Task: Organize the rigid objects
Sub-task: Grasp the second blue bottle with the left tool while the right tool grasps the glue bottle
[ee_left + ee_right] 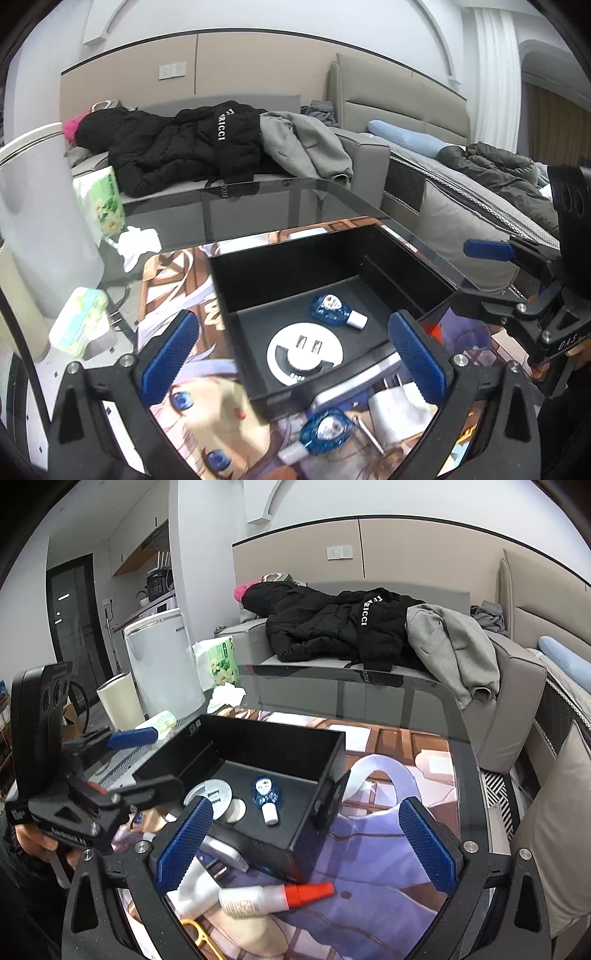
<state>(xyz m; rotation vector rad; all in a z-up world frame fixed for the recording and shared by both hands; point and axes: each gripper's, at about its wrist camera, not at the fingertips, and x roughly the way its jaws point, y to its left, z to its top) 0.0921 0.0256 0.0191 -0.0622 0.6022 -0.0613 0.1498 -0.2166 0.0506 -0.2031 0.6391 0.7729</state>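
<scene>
Both claws stand wide open and hold nothing: the left claw (295, 358) hovers over the black box (321, 266), the right claw (306, 845) beside its corner.

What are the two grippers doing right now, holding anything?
Left gripper: open, holding nothing.
Right gripper: open, holding nothing.

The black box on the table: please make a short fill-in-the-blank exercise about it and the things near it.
1. Inside the black box lie a round white charger and a small ____ bottle with a white cap.
2. The white bottle outside the box has a ____ cap.
3. Both the left gripper and the right gripper are ____.

Missing words: blue; red; open
</scene>
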